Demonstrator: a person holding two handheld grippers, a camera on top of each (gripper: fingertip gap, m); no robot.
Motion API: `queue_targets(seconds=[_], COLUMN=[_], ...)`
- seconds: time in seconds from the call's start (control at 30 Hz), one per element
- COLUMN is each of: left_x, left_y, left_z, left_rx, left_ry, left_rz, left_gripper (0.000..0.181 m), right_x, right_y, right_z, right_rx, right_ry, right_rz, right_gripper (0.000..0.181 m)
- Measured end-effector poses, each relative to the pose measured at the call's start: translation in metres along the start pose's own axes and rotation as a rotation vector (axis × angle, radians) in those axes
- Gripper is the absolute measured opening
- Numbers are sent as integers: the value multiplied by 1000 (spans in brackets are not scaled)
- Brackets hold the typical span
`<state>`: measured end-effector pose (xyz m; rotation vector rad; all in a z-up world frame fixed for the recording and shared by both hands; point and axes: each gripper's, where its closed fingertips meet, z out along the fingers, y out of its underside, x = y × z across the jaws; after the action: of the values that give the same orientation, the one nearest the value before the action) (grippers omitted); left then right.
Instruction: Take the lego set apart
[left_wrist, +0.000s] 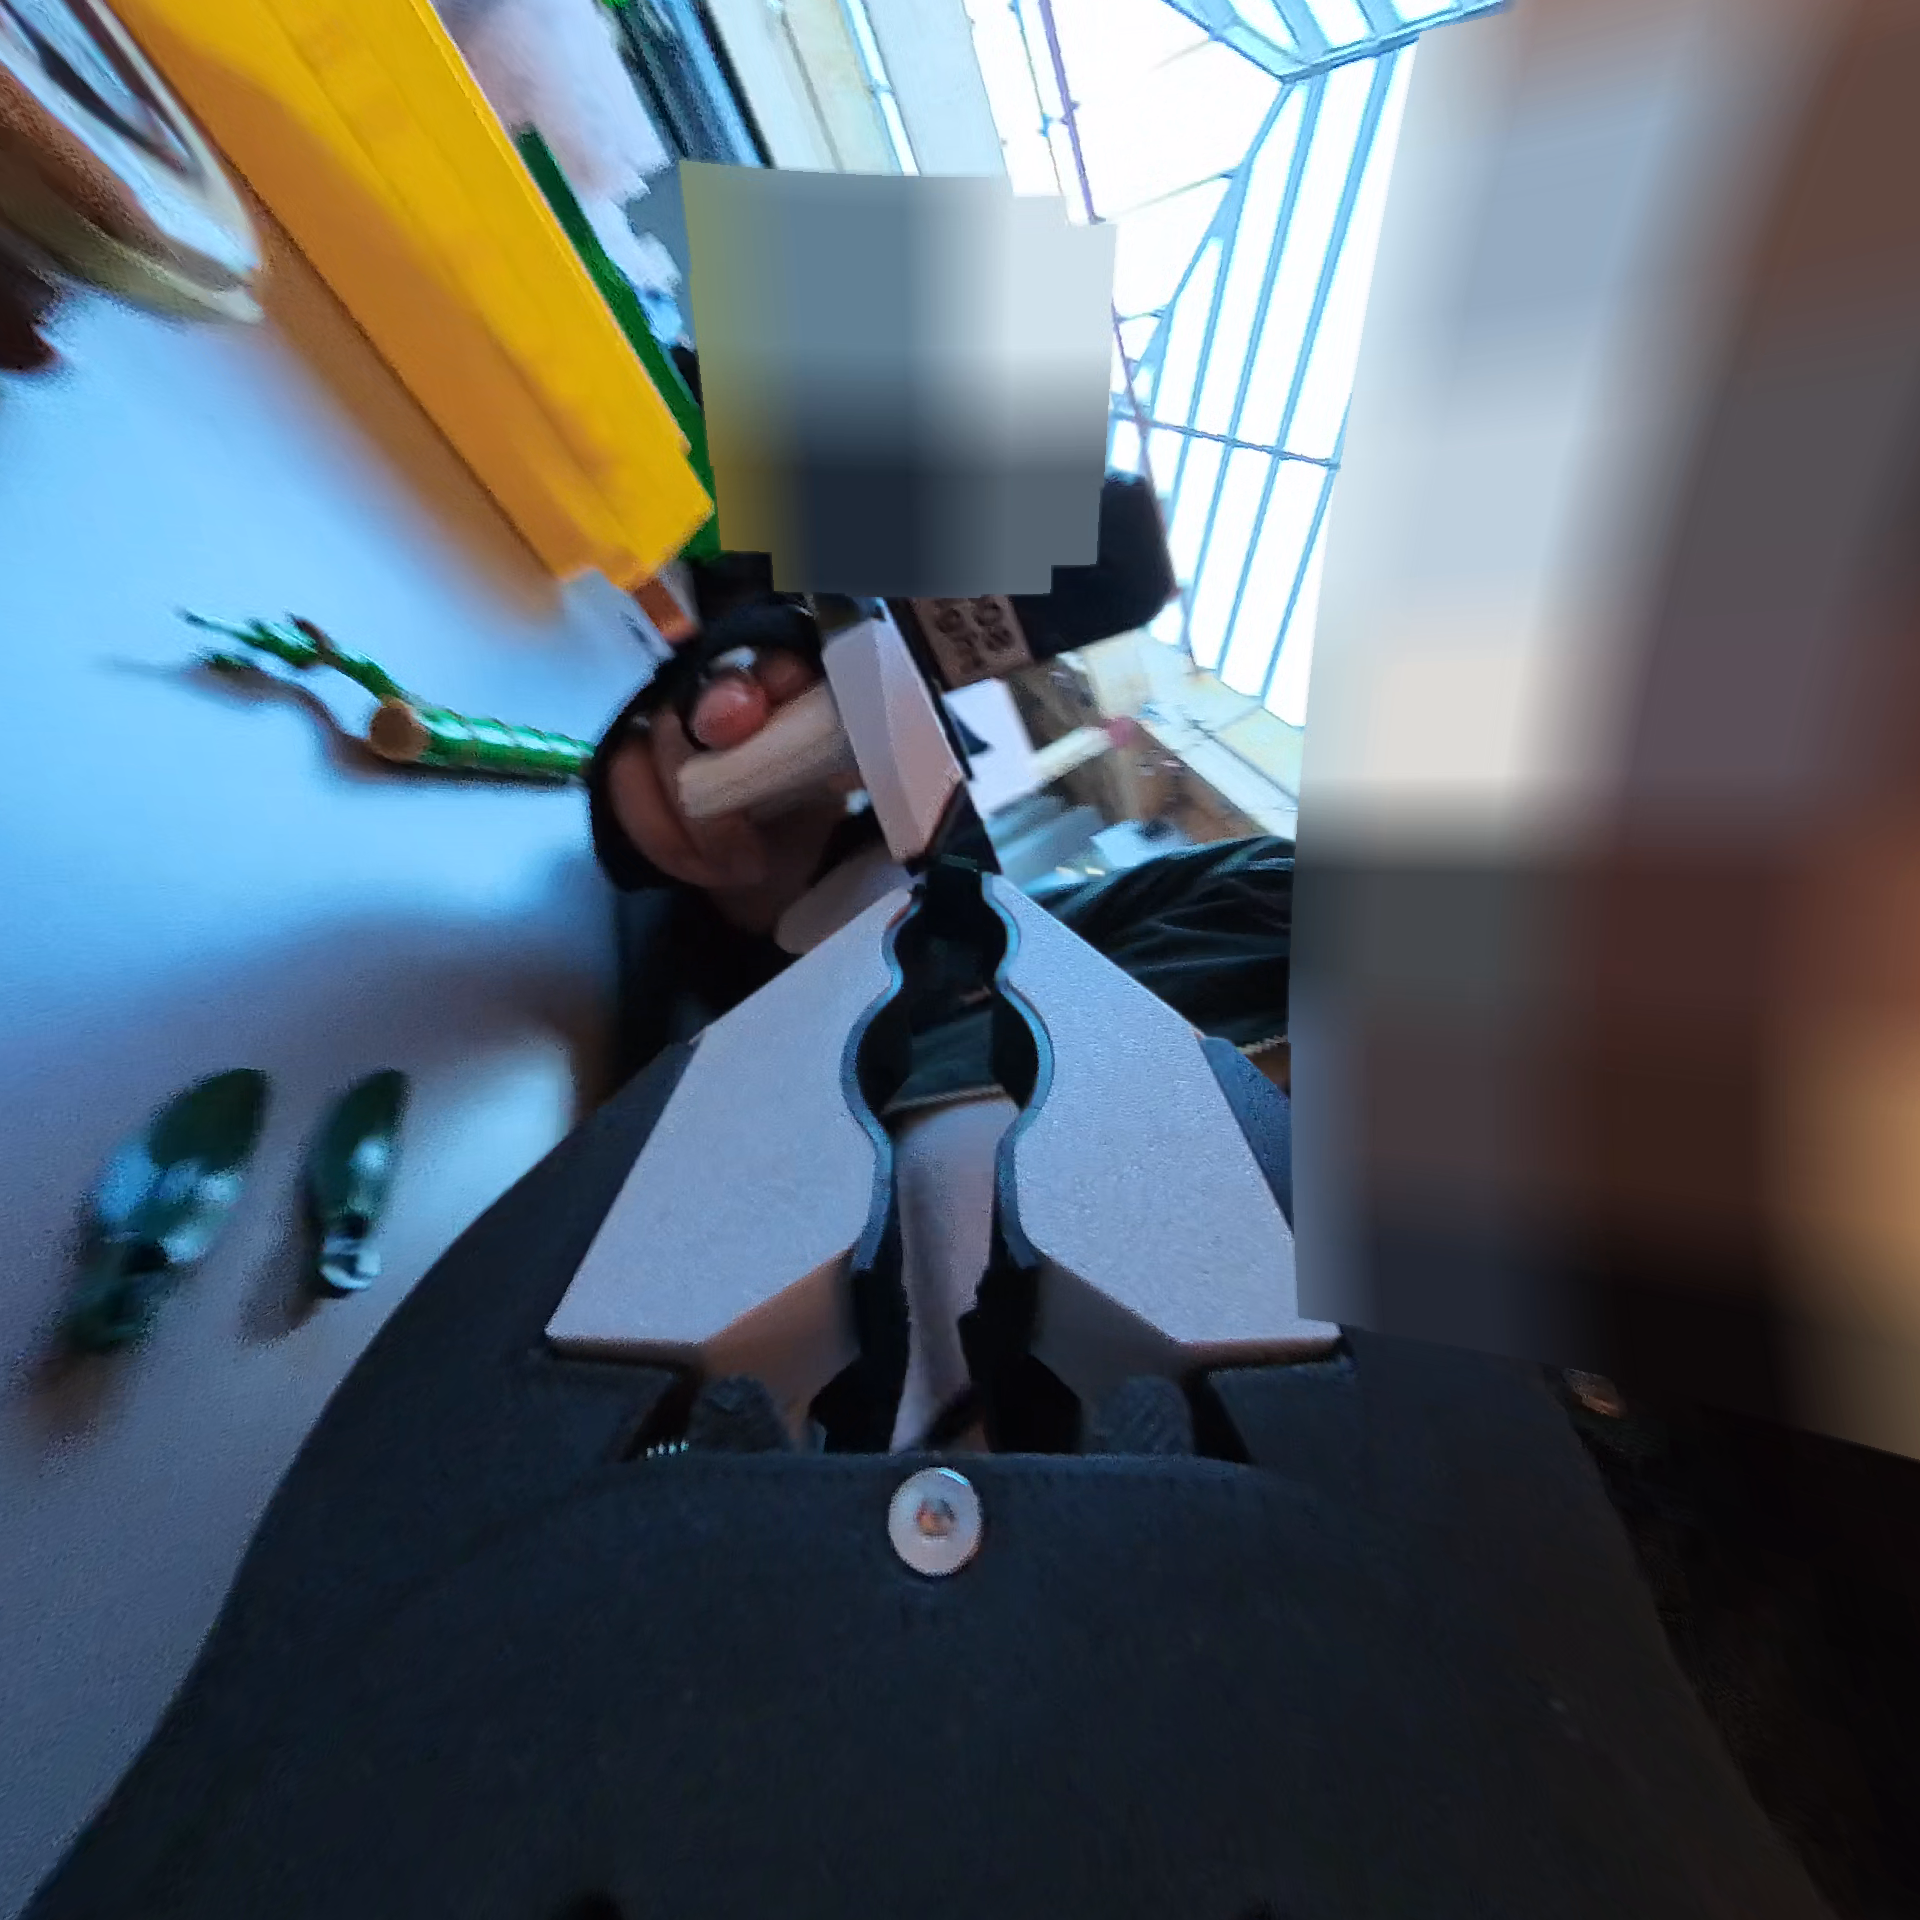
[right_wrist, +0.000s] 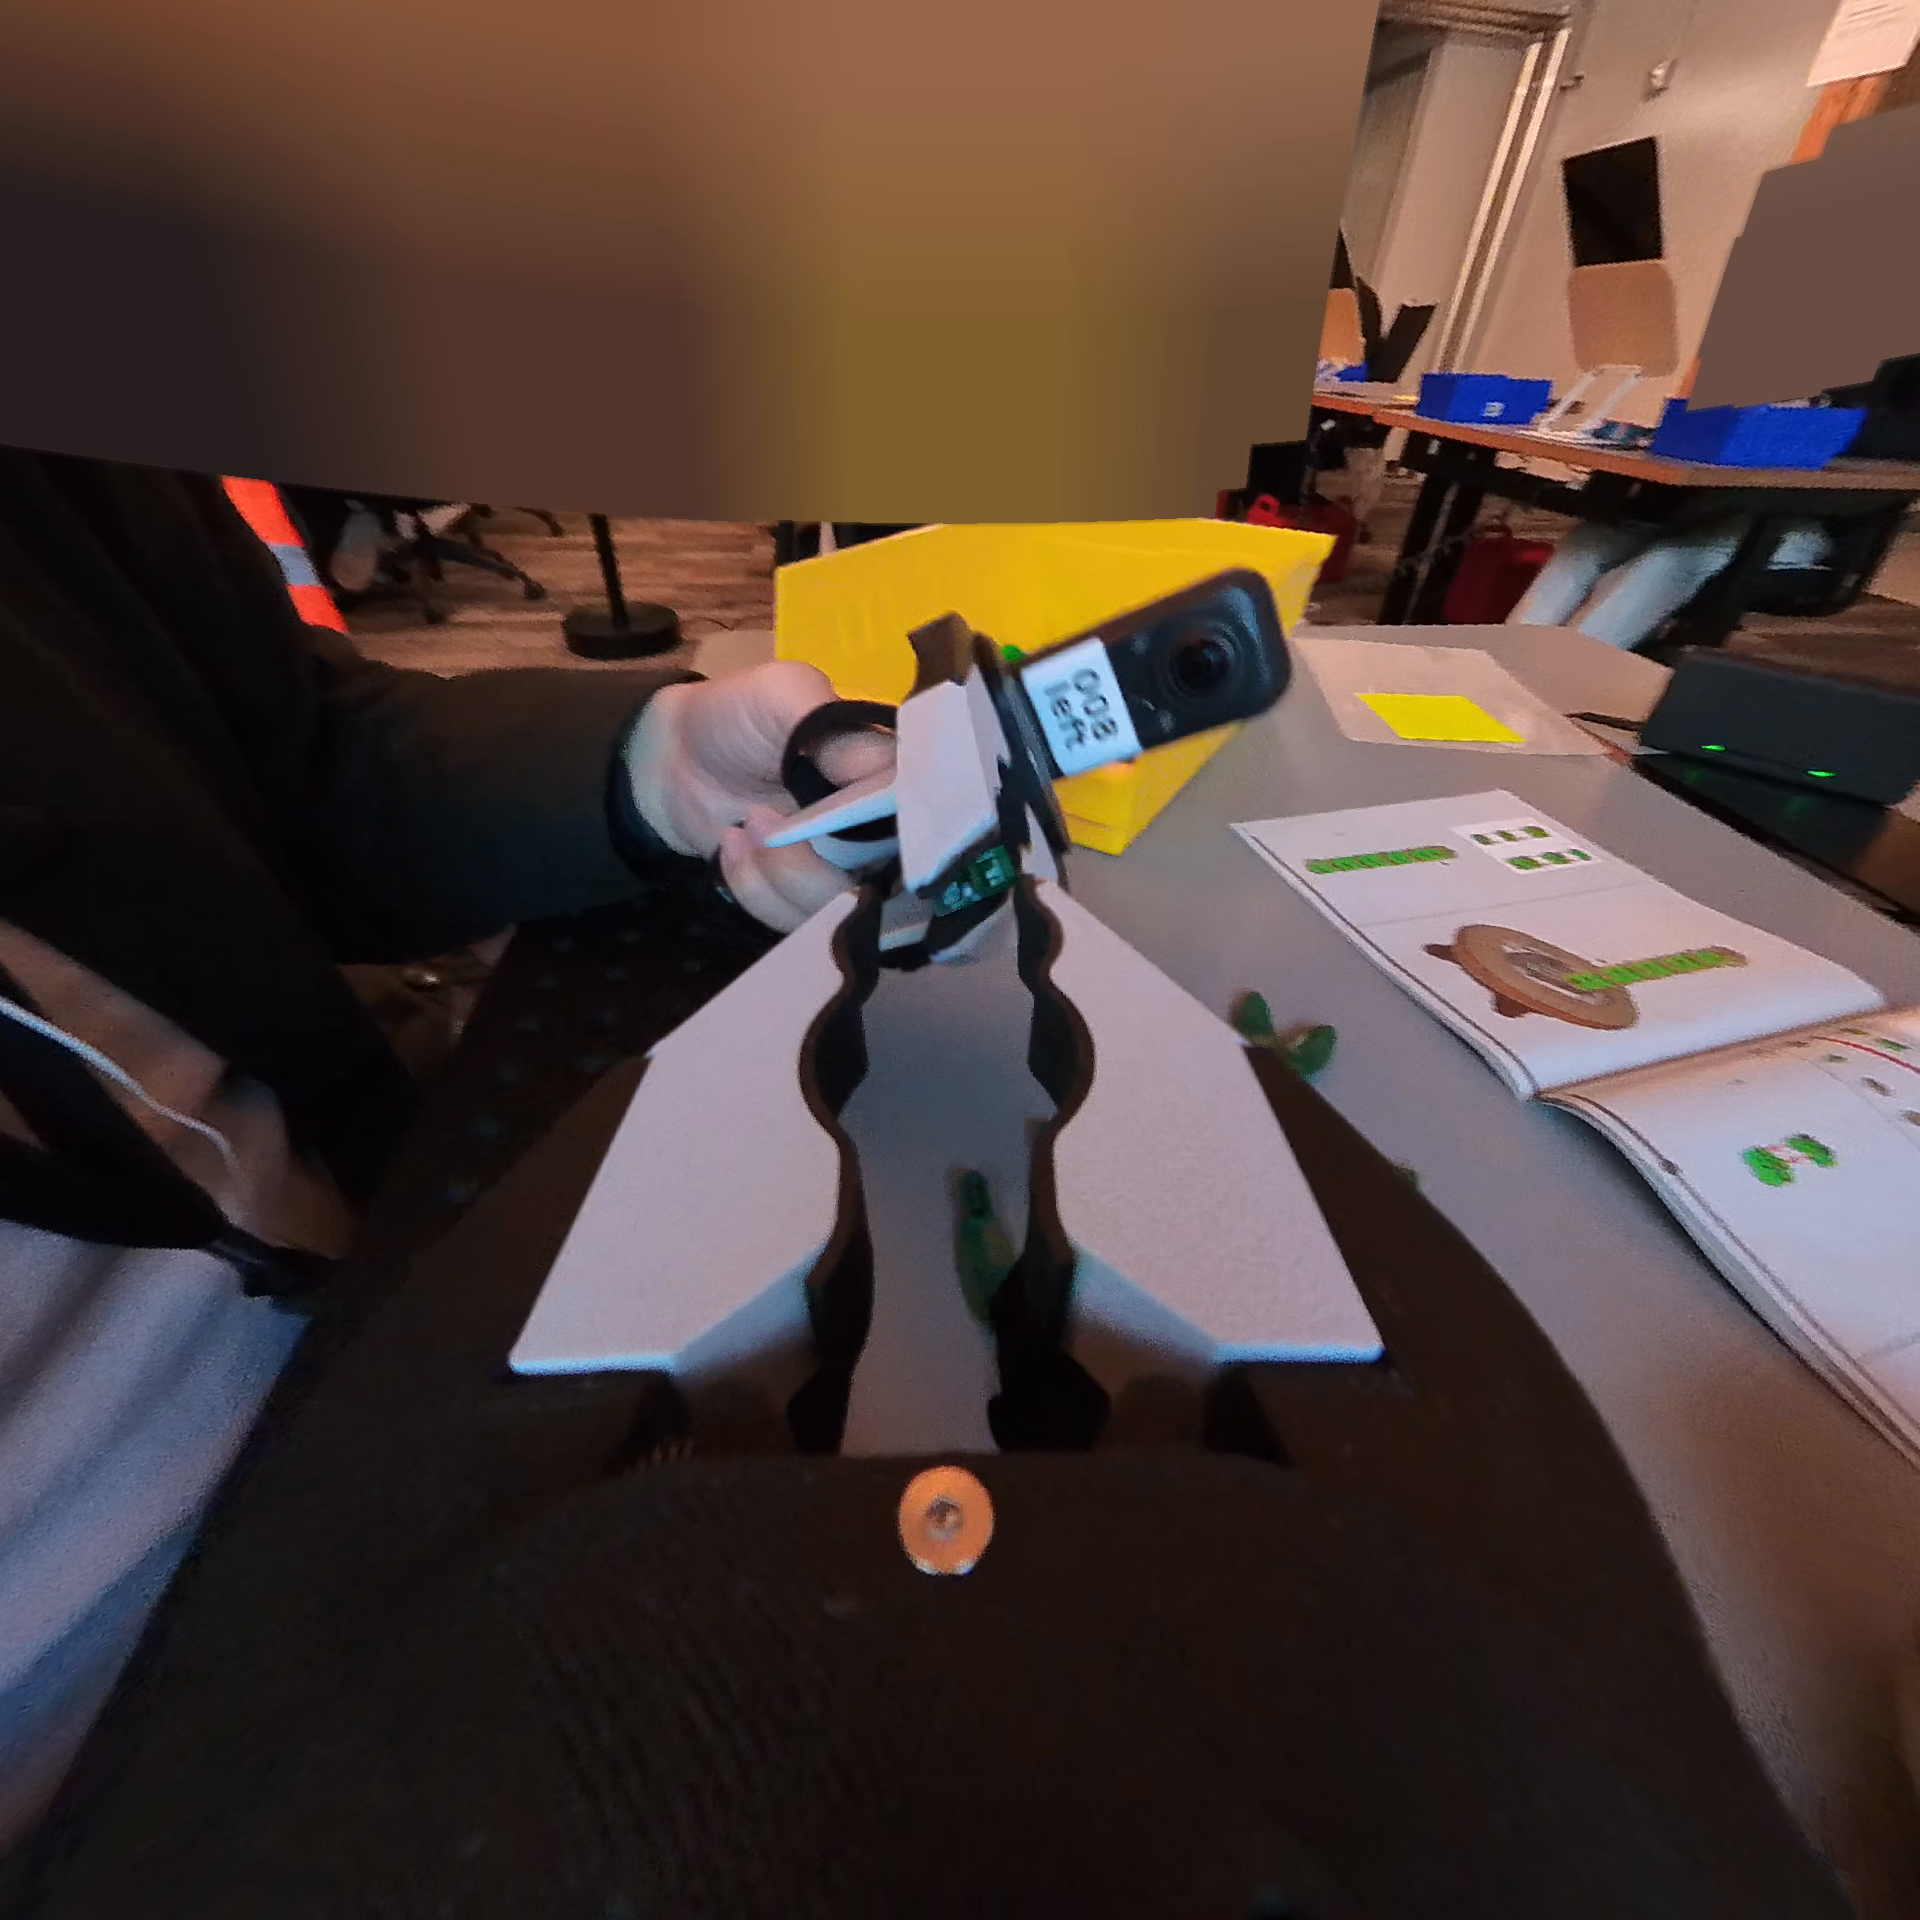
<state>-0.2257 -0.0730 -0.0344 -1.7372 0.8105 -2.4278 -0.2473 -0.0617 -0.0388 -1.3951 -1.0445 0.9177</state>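
Right, both tools are up in the air above the worktop (right_wrist: 1455, 1299), tip to tip. The left tongs (left_wrist: 951, 883) are clenched on a small green lego piece (right_wrist: 977, 878), pinched right at their tips. The right tongs (right_wrist: 945, 904) are spread, one tip on either side of that piece and of the left tool's nose; I can't tell whether they touch it. The person's left hand (right_wrist: 727, 769) grips the left tool from the left side, dark sleeve behind it.

Down on the worktop, a green lego stem (left_wrist: 457, 717) with a tan round end lies by itself, and two green leaf pieces (left_wrist: 166, 1195) lie side by side nearer the camera, apart from the stem. From the right wrist view, more leaf bits (right_wrist: 1283, 1039) lie just left of the open instruction booklet (right_wrist: 1558, 935). A yellow bin (right_wrist: 862, 613) stands at the far side, behind the raised tools.
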Motion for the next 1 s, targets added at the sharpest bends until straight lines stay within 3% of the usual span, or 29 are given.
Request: queue_targets(seconds=[0.03, 0.13, 0.2, 0.27, 0.3, 0.33, 0.4, 0.5, 0.63, 0.8, 0.9, 1.0], left_x=[-2, 3, 23, 30, 31, 40, 52, 35, 26, 29, 47, 66], left_y=[-6, -37, -72, -100, -105, -103, -97, -89, -79, -75, -84, -99], left_z=[-3, -22, -58, -131, -182, -217, -245, -275, -307, -323, -306, -252], left_rx=[25, 170, 404, 668, 833, 970, 1115, 1184, 1210, 1141, 1155, 1095], left_ry=[-58, -294, -517, -928, -1178, -1296, -1265, -1274, -1479, -1642, -1600, -1422], left_rz=[72, 426, 707, 826, 784, 744, 675, 483, 381, 404, 569, 839], left_gripper=[6, 6, 6, 6, 6, 6, 6, 7, 16, 41, 46, 49], right_x=[3, 12, 15, 18, 19, 19, 18, 16, 13, 13, 24, 33], right_y=[1, 1, 4, 7, 9, 10, 13, 18, 23, 25, 31, 46], right_z=[0, -2, -2, -1, -1, 0, 1, 4, 6, 7, 4, 2], right_rx=[-7, -6, -16, -24, -28, -35, -48, -76, -106, -116, -149, -216], right_ry=[29, 74, 75, 76, 78, 77, 72, 62, 55, 56, 111, 138], right_rz=[-20, -20, 33, 69, 76, 81, 81, 76, 62, 70, 77, 142], right_gripper=[28, 33, 33, 33, 33, 33, 33, 33, 33, 33, 33, 32])
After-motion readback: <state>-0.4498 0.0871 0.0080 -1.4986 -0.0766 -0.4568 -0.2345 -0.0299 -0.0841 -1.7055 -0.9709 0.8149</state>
